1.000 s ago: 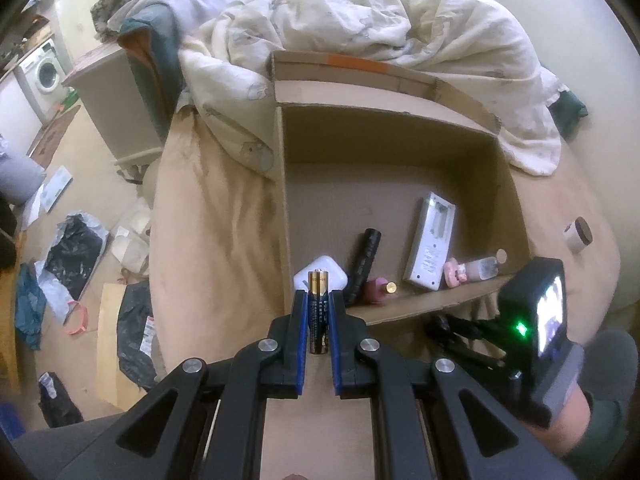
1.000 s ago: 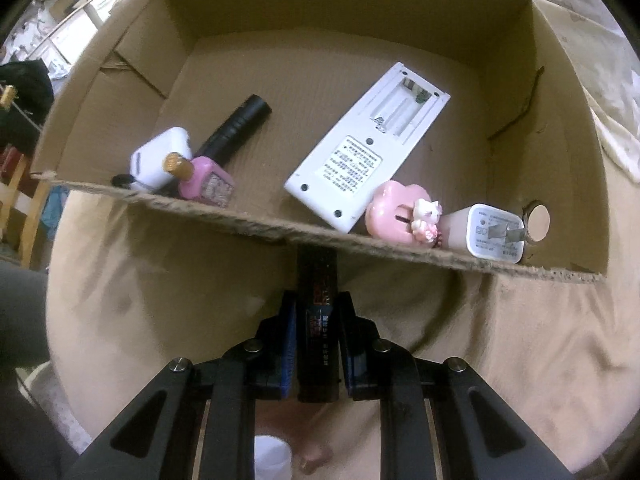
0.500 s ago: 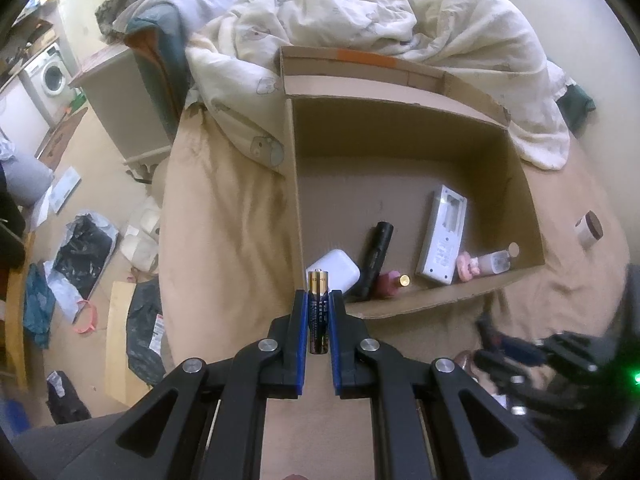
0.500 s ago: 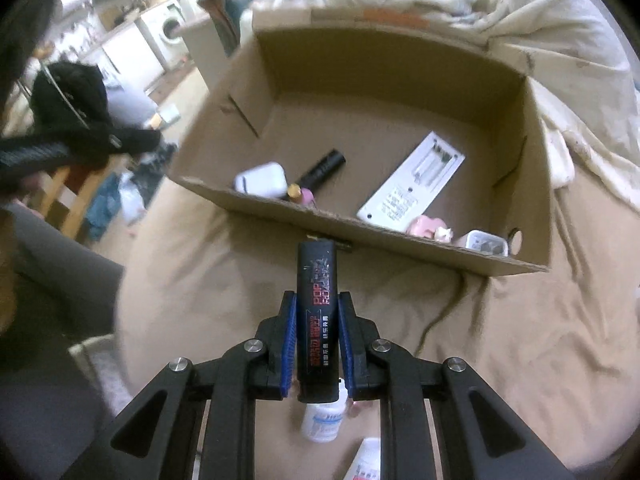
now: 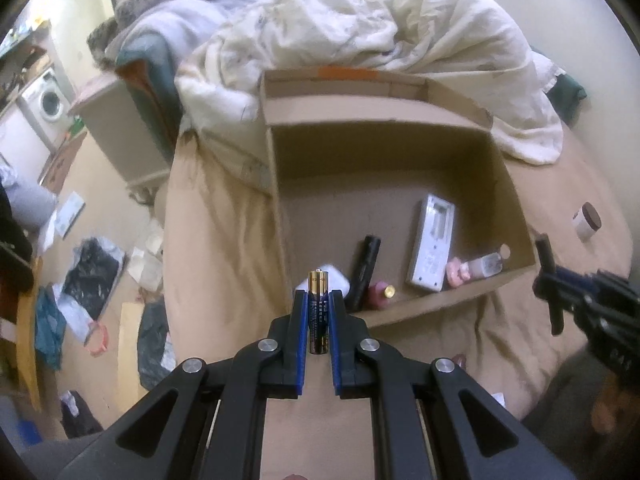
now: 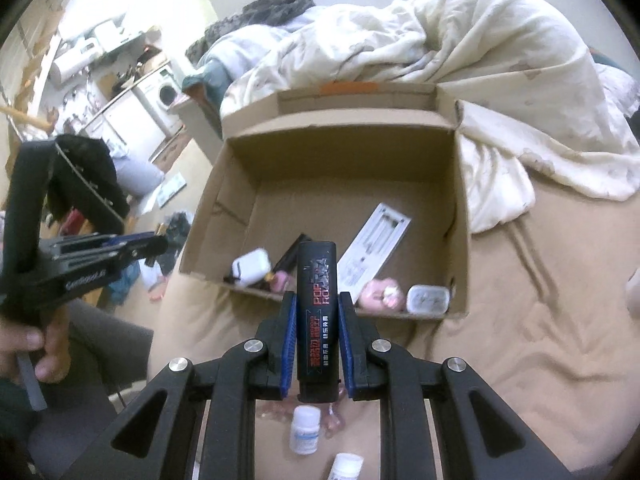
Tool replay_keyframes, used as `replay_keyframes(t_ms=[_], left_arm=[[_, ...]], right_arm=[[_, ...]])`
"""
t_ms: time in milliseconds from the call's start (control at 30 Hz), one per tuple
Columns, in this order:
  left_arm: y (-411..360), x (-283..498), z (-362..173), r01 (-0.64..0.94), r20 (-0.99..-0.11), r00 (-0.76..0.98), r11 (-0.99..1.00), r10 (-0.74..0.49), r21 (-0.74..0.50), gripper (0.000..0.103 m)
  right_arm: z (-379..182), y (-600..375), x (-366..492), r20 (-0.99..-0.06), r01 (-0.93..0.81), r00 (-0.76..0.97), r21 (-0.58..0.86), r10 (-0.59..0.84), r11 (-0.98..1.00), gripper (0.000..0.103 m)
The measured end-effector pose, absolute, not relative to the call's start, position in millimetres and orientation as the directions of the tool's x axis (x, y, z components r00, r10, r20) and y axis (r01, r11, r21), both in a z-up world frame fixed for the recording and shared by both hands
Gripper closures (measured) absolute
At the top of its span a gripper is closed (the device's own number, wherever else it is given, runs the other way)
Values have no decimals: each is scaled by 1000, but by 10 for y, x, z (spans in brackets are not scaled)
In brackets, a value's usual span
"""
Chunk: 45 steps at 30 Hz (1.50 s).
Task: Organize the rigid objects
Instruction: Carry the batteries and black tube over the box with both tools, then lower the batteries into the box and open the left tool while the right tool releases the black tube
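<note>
An open cardboard box (image 5: pixel 400 152) (image 6: pixel 336 152) lies on the tan bedsheet. It holds a white remote (image 5: pixel 431 246) (image 6: pixel 374 246), a black tube (image 5: pixel 363 268), a white earbud case (image 6: pixel 250 268), a pink nail polish bottle (image 5: pixel 380 294), a pink figurine (image 6: pixel 380 294) and a white charger plug (image 6: pixel 427 299). My left gripper (image 5: pixel 319 300) is shut on a pair of batteries (image 5: pixel 318 312), held near the box's front left corner. My right gripper (image 6: pixel 317 300) is shut on a black rectangular case (image 6: pixel 317 312) with red print, held above the sheet before the box's front wall.
A rumpled white duvet (image 5: pixel 380 44) lies behind the box. Two small white bottles (image 6: pixel 305 430) lie on the sheet near me, and a small brown-lidded jar (image 5: pixel 586 222) sits at the right. The floor at left is littered with bags (image 5: pixel 92 272). The right gripper (image 5: pixel 592 312) shows at the left view's right edge.
Both grippers have pulled back and up from the box, each keeping its object. The right gripper rose the most, from right against the front wall to well above the sheet.
</note>
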State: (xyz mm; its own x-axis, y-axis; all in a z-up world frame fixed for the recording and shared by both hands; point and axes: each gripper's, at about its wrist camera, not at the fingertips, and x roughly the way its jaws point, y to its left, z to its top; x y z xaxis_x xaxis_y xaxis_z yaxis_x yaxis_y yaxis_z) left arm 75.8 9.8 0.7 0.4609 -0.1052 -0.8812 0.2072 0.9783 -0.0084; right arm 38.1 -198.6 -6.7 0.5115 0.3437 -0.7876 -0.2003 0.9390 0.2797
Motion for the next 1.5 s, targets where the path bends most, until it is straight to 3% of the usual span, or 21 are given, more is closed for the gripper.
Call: replay_keyframes(t_ms=[367,500,1033,1500], left_arm=[[-282,1134,110,255,-887,437,966,-149,-37,94],[-437,1279,105,274,-876,465,962,-129,4,94],[-583,1661,-603,270,-911,409,960,-45,73,94],[-507,1665,-721,245,-911,410,967,-36,72,94]], right_arm=[[19,-2150,832,-766,-166,557,278,322,946,83],[-54,-2216,1030,-773,-138,556,278,306,951,83],[-655,-2290,1354,-846,-68,462,266,266,962,83],[-898,-2210,1411,-888,-67,390,239,246,969,83]])
